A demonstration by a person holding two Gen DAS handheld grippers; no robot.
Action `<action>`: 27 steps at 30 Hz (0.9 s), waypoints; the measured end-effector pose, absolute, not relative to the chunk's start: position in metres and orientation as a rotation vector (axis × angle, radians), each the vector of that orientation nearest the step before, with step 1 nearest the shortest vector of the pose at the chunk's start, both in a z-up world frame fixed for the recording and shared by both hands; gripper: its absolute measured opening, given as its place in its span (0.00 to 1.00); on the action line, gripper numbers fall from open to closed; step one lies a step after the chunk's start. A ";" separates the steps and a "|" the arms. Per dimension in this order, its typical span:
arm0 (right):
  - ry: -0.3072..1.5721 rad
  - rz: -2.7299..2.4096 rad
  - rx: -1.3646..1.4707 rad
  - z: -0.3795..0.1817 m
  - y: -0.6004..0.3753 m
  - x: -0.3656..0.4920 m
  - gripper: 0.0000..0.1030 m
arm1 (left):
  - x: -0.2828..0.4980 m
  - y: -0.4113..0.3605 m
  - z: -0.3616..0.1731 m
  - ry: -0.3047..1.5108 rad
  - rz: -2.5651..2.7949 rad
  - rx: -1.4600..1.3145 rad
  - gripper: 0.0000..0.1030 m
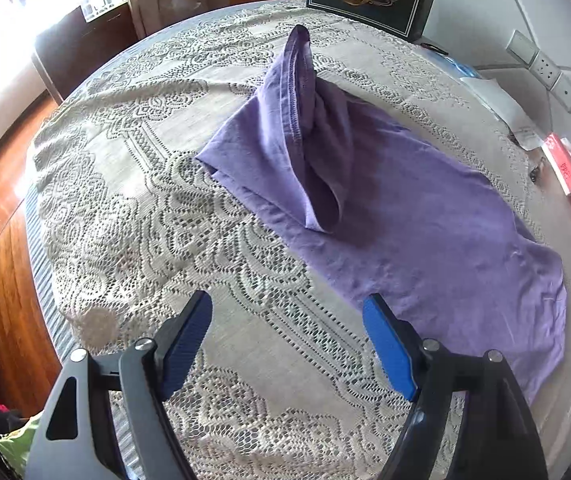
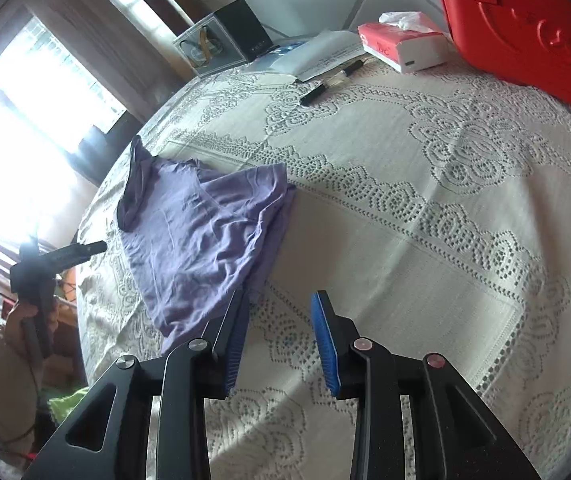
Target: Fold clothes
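While both my claws hang released and empty, the purple garment (image 1: 385,200) lies half-folded on the lace-covered surface (image 1: 145,200), long axis running near-right to far-left; my right claw (image 2: 279,340) hovers beside its near corner, the left claw (image 1: 287,336) just off its near edge.

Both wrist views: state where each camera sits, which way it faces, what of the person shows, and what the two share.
Left wrist: sits on the left gripper, facing down and forward over the lace cloth at the purple garment; its two open fingers show, empty.
Right wrist: sits on the right gripper, facing down across the table toward the window; its open fingers show, plus the person's hand holding the left gripper.
Shared: garment, lace cloth, red case, tissue pack.
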State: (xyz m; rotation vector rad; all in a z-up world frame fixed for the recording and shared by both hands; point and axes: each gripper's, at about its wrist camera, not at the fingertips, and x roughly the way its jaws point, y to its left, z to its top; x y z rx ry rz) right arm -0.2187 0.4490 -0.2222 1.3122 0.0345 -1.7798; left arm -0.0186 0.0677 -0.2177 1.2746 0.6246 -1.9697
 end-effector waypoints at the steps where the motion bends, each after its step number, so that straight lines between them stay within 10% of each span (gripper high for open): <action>1: 0.044 -1.769 1.322 -0.224 0.445 -0.219 0.32 | -0.015 0.067 -0.217 0.631 -1.966 1.265 0.76; 13: 0.038 -1.649 1.277 -0.192 0.267 -0.236 0.28 | -0.032 -0.003 -0.216 0.786 -1.985 1.175 0.75; 27: 0.220 -1.409 1.222 -0.226 0.018 -0.246 0.42 | -0.061 -0.049 -0.251 0.868 -1.952 1.170 0.28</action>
